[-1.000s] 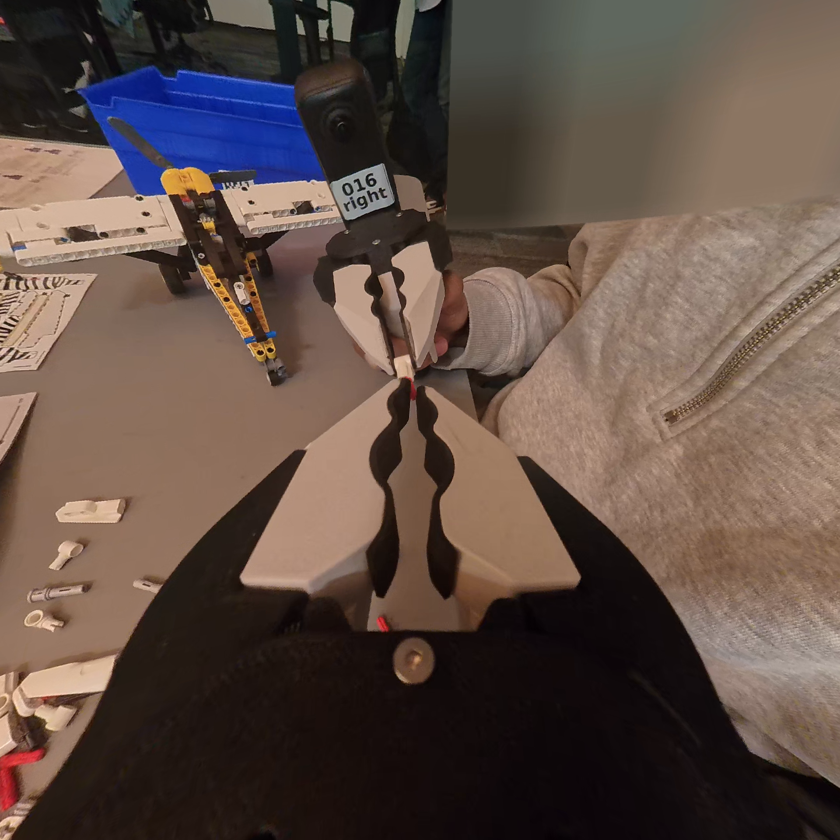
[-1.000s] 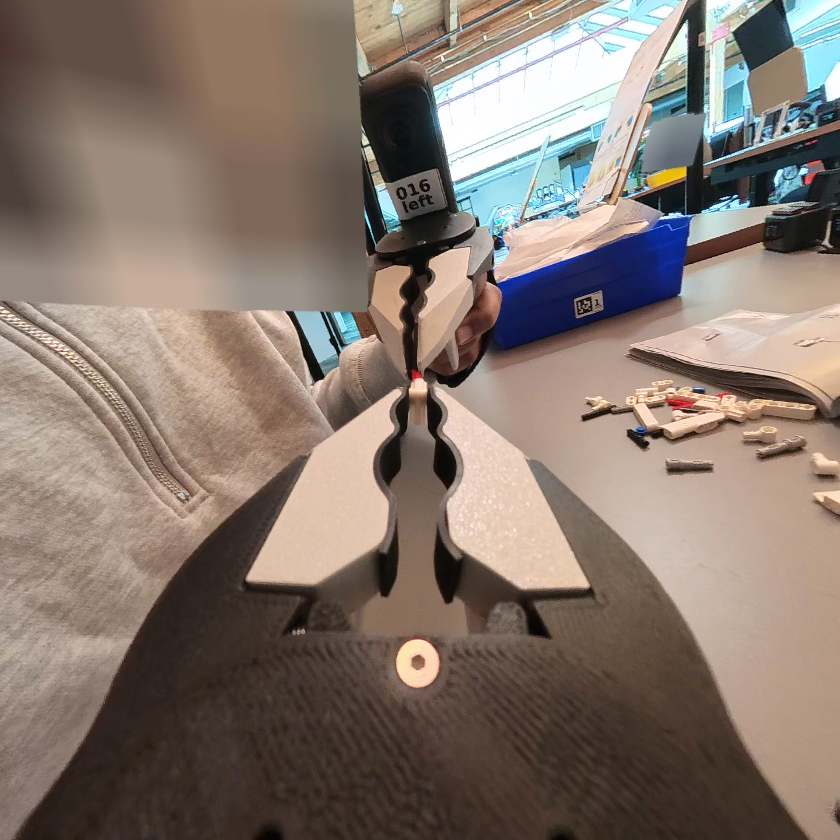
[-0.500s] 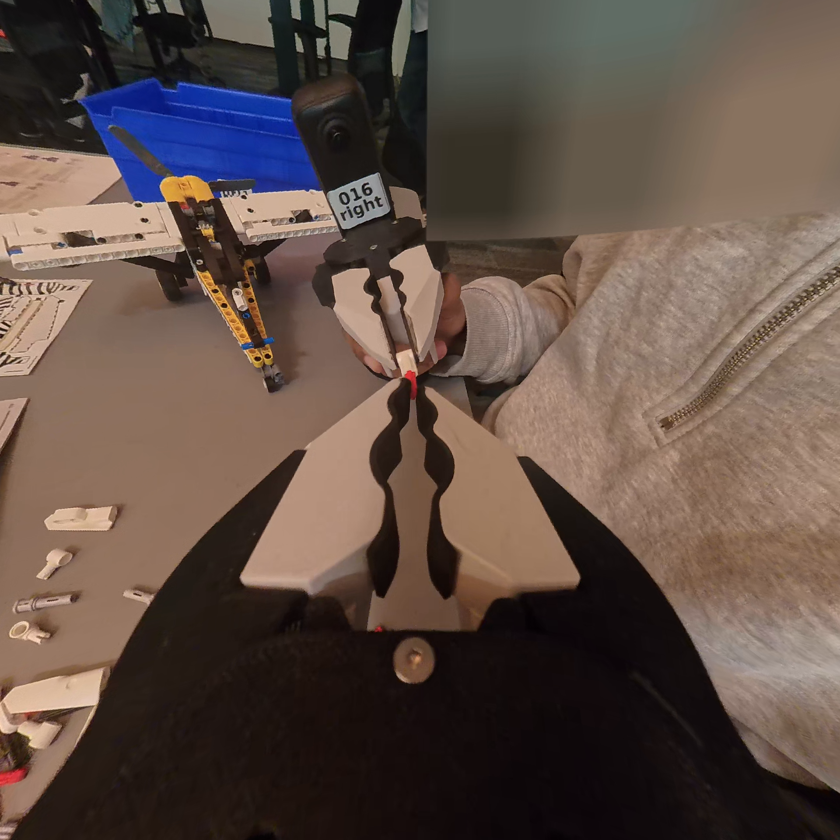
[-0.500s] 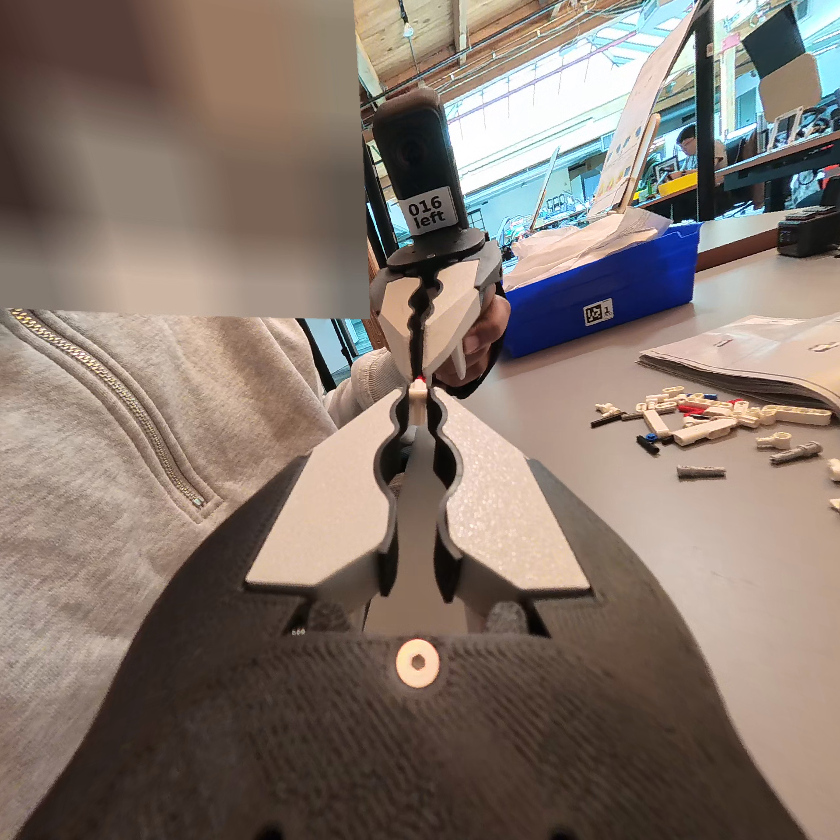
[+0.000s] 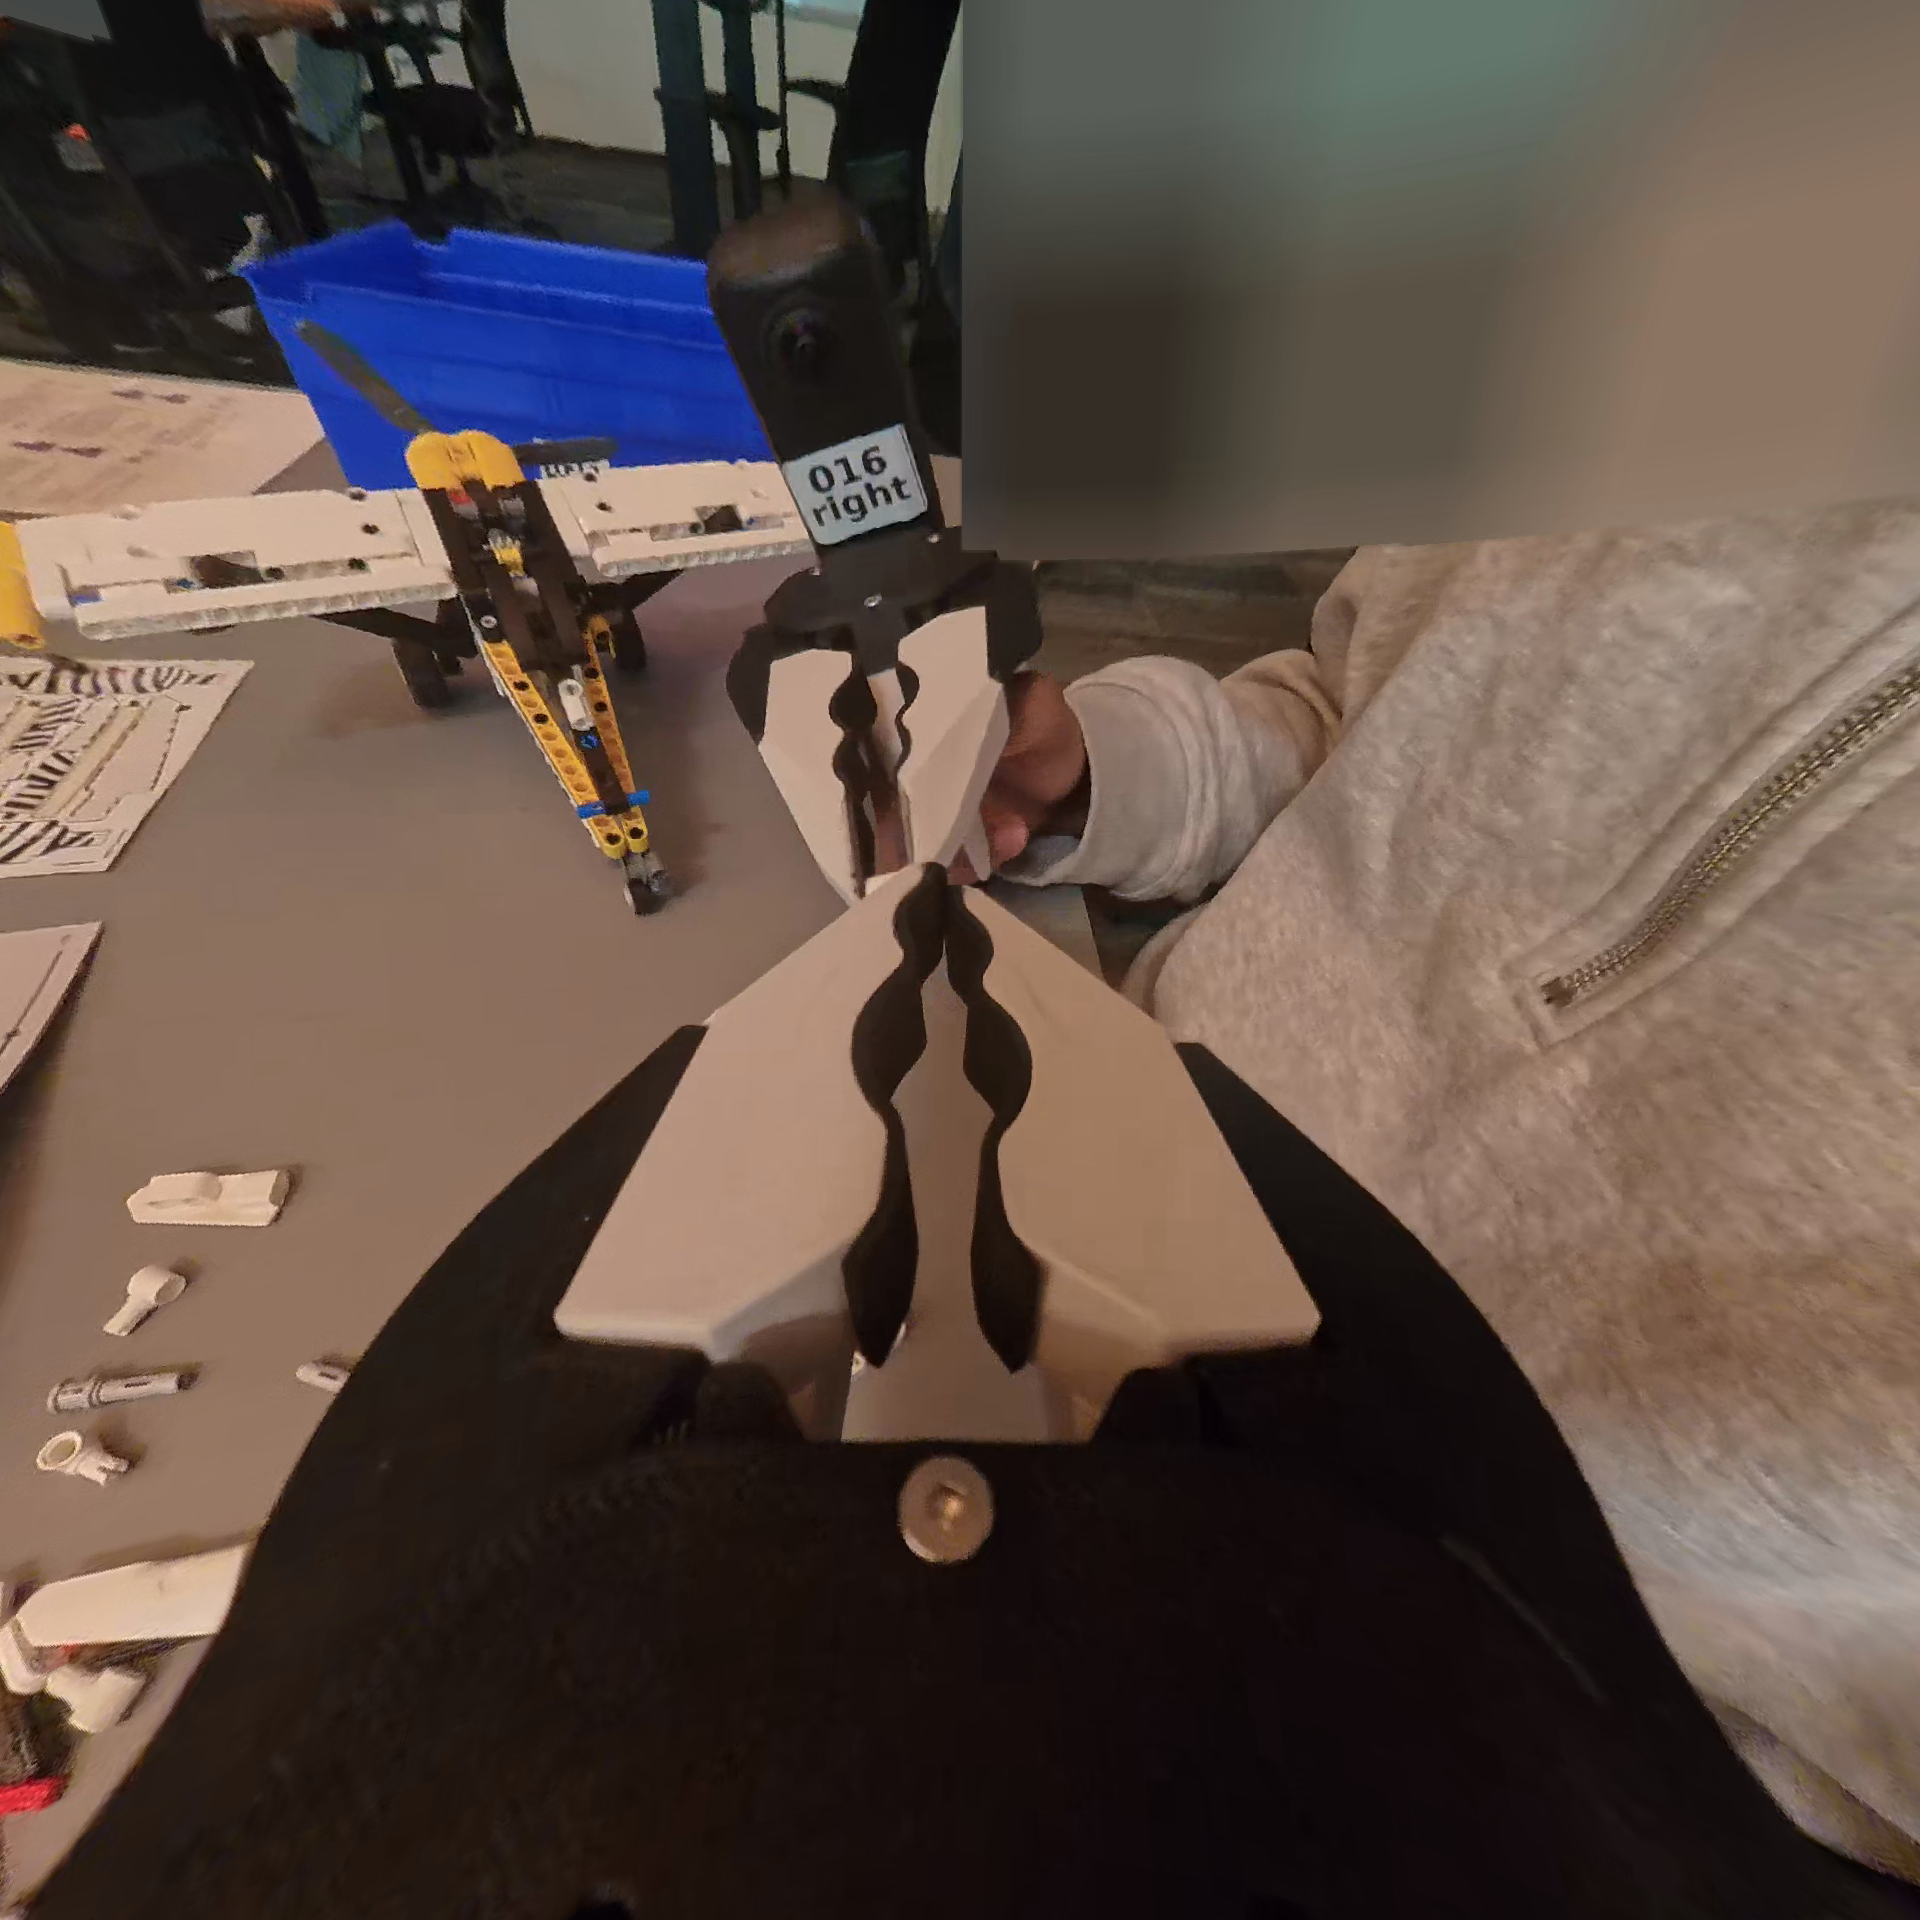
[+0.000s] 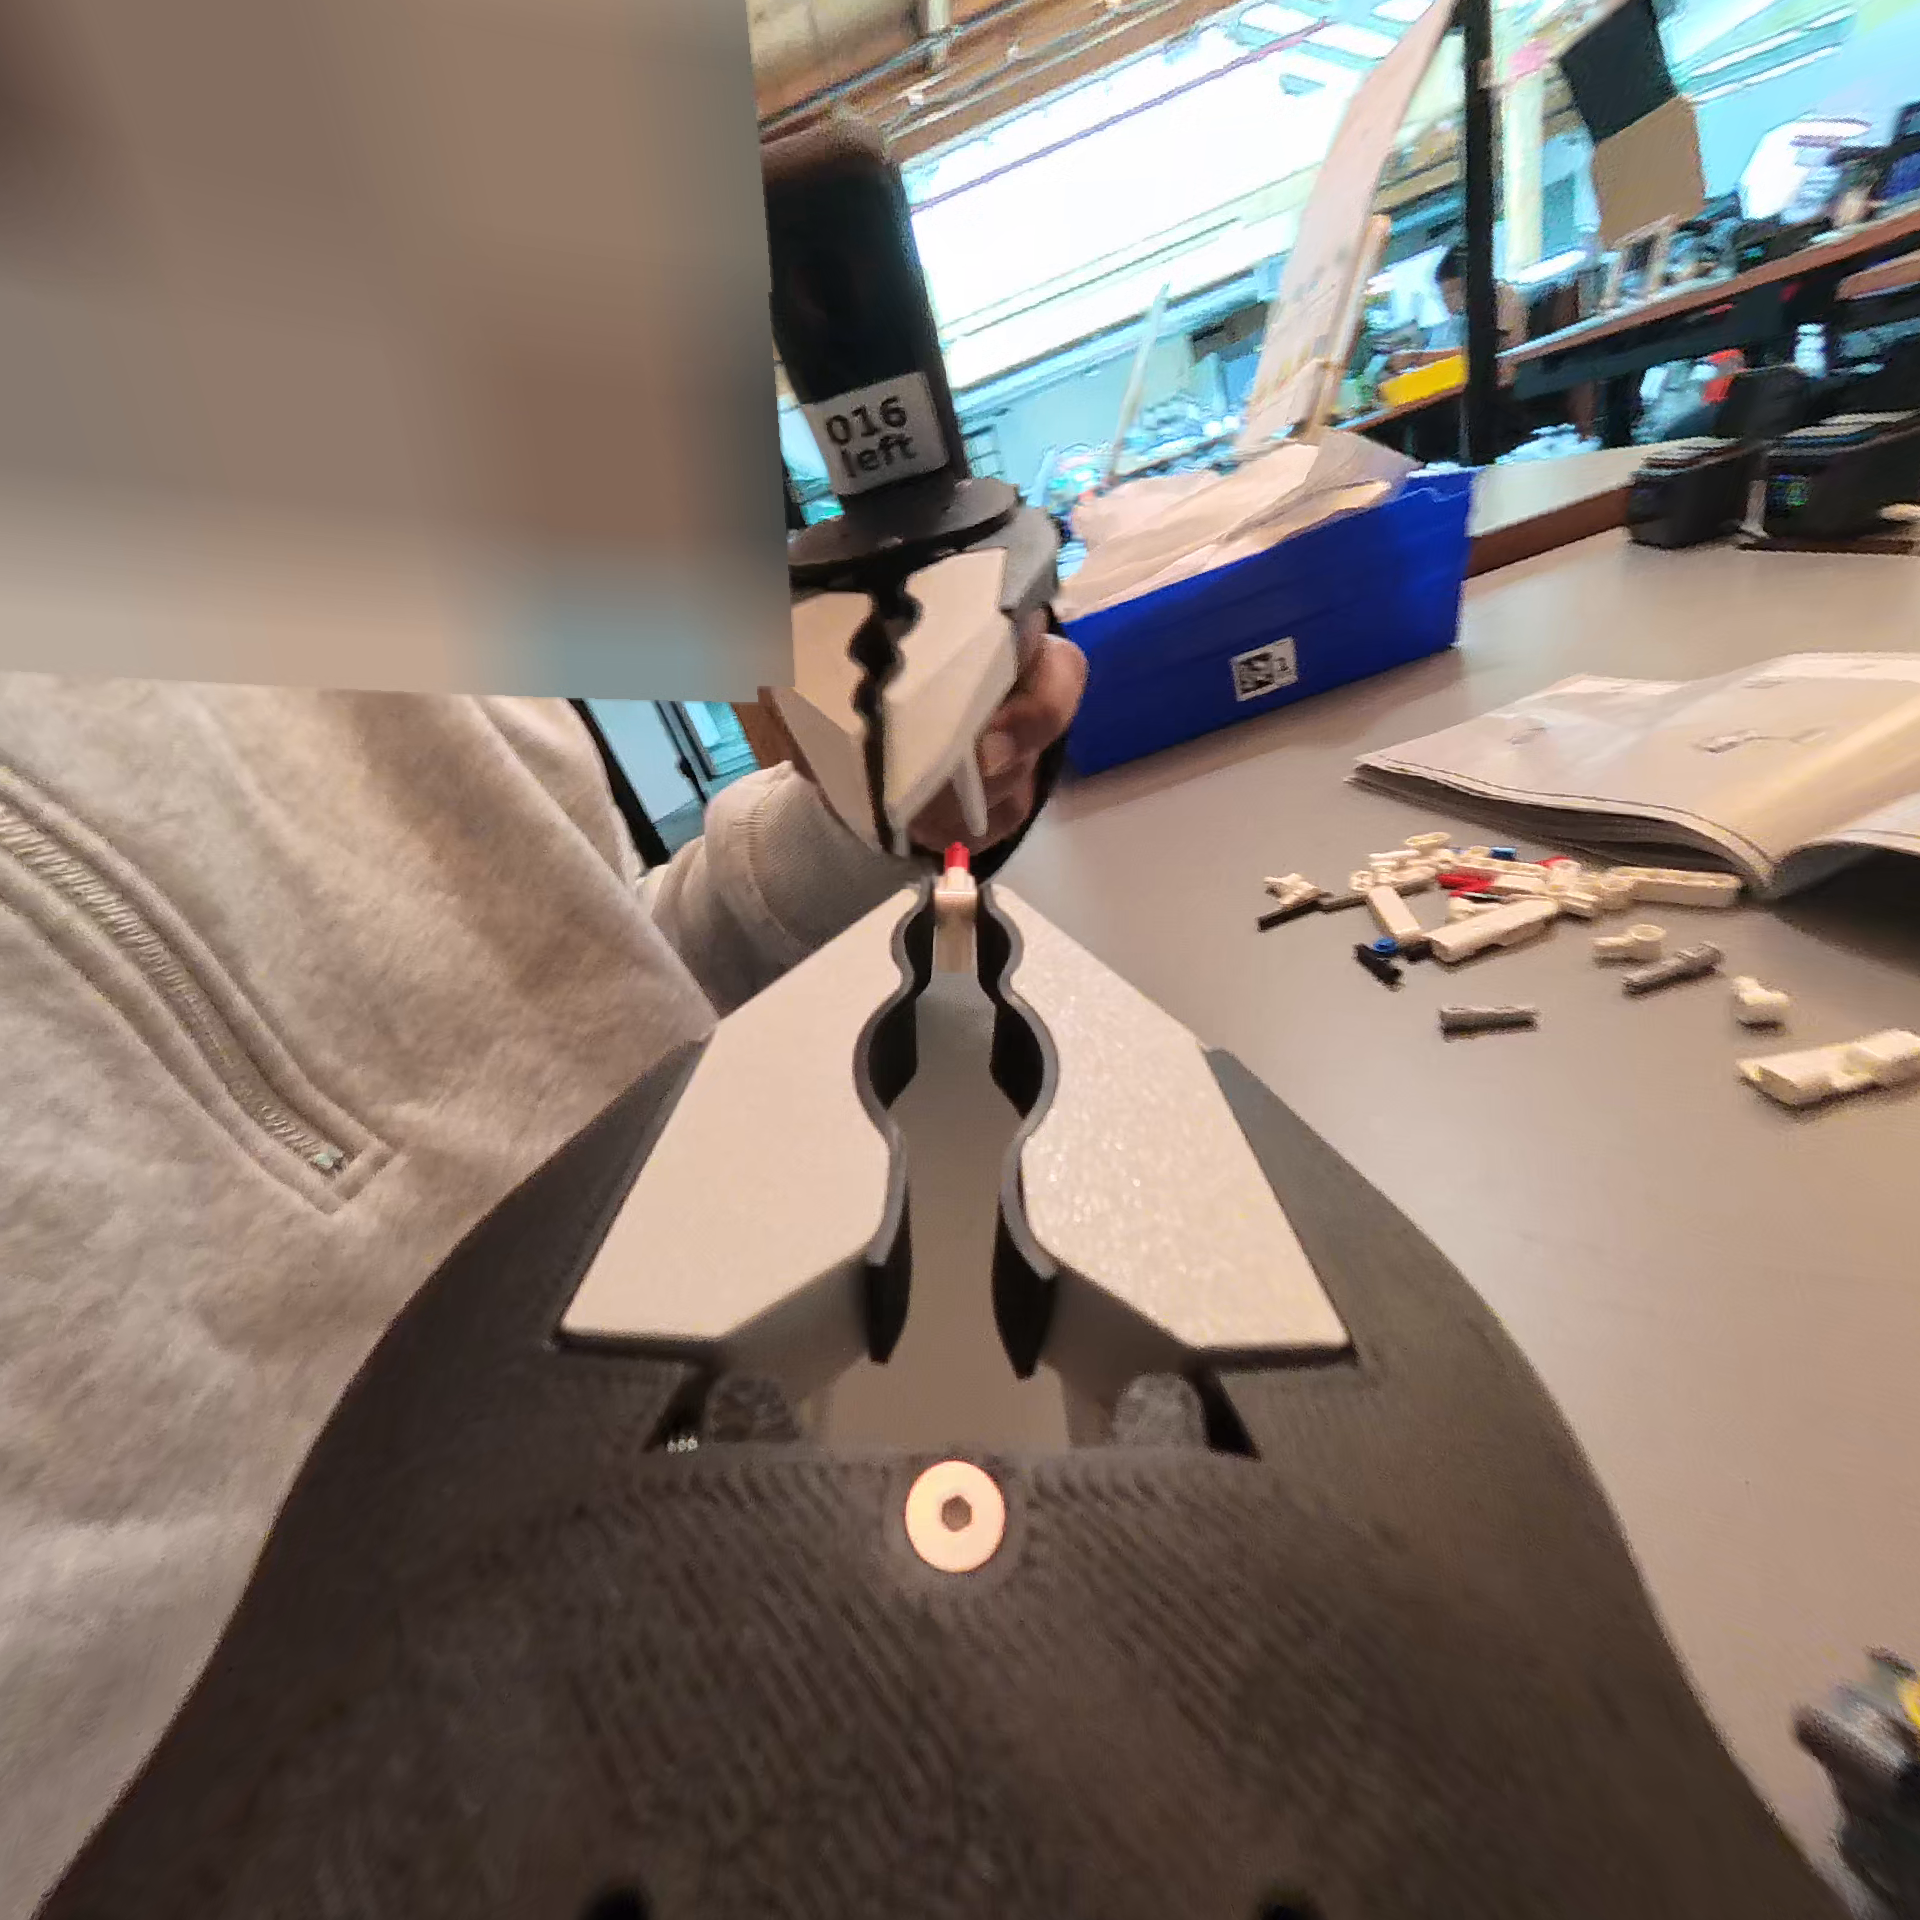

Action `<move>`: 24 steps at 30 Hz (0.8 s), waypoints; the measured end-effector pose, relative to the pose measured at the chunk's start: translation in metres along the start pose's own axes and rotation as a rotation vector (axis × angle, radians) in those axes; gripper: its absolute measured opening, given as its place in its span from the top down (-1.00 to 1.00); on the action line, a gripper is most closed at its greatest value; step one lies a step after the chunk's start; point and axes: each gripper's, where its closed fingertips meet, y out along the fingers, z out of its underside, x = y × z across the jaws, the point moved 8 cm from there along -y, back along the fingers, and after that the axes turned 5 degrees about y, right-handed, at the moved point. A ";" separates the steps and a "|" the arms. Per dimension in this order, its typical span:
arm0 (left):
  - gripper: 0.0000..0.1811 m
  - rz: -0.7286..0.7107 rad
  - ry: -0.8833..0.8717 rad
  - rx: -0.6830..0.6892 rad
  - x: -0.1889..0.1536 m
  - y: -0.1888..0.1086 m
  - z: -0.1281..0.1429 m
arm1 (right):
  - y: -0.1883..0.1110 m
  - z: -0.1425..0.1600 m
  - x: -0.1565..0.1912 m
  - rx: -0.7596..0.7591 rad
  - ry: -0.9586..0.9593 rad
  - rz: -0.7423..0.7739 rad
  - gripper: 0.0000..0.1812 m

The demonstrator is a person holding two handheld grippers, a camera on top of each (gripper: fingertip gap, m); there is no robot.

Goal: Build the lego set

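Observation:
My right gripper [image 6: 951, 894] is shut on a small white connector [image 6: 954, 920] with a red pin [image 6: 956, 858] sticking out of its far end. My left gripper [image 5: 940, 883] is shut, with nothing visible between its tips. In the right wrist view it [image 6: 896, 844] sits just left of the red pin, slightly apart from it. In the left wrist view the right gripper [image 5: 894, 878] meets my left tips, and the held piece is hidden. Both are held in the air at the table's near edge. The partly built yellow, black and white plane [image 5: 499, 582] stands on the grey table [image 5: 312, 987].
Loose white and grey parts [image 5: 208, 1195] lie at the left, with more [image 6: 1496, 914] beside an open booklet [image 6: 1662, 758]. A sticker sheet [image 5: 94, 748] and blue bin [image 5: 499, 343] are near the plane. The person's grey hoodie [image 5: 1507, 1039] is close behind the grippers. Less than 4 cm separates the two grippers' tips.
The red pin that was pinched at my left gripper's tips now sits in the white connector held by the right gripper. My left gripper has come off it and shifted slightly aside.

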 end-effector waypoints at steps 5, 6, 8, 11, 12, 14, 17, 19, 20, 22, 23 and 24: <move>1.00 -0.038 -0.019 -0.015 0.006 -0.007 0.002 | -0.001 0.000 -0.003 -0.006 -0.001 0.043 0.94; 1.00 -0.046 -0.022 -0.019 0.007 -0.008 0.002 | -0.002 -0.001 -0.004 -0.018 0.004 0.045 0.94; 1.00 -0.069 -0.022 -0.038 0.010 -0.011 0.003 | -0.005 -0.004 -0.005 -0.046 0.020 0.039 0.94; 0.88 -0.065 -0.070 -0.081 0.015 -0.013 0.003 | -0.009 -0.006 -0.005 -0.082 0.036 0.022 0.94; 0.82 -0.056 -0.094 -0.089 0.016 -0.012 0.004 | -0.009 -0.007 -0.005 -0.087 0.037 0.018 0.94; 0.74 -0.024 -0.142 -0.100 0.018 -0.008 0.007 | -0.009 -0.007 -0.004 -0.088 0.031 0.017 0.94; 0.75 0.023 -0.228 -0.117 0.022 -0.002 0.011 | -0.009 -0.007 -0.004 -0.084 0.013 0.027 0.94; 0.80 0.046 -0.256 -0.127 0.023 0.001 0.012 | -0.009 -0.007 -0.003 -0.083 0.006 0.030 0.94; 0.83 0.049 -0.261 -0.131 0.023 0.002 0.012 | -0.009 -0.007 -0.003 -0.083 0.005 0.030 0.94; 0.90 0.053 -0.265 -0.133 0.023 0.003 0.013 | -0.009 -0.007 -0.003 -0.084 0.004 0.032 0.94; 0.93 0.055 -0.267 -0.134 0.023 0.004 0.013 | -0.009 -0.007 -0.003 -0.084 0.004 0.031 0.94; 0.95 0.053 -0.271 -0.135 0.023 0.004 0.013 | -0.009 -0.007 -0.003 -0.084 0.003 0.031 0.94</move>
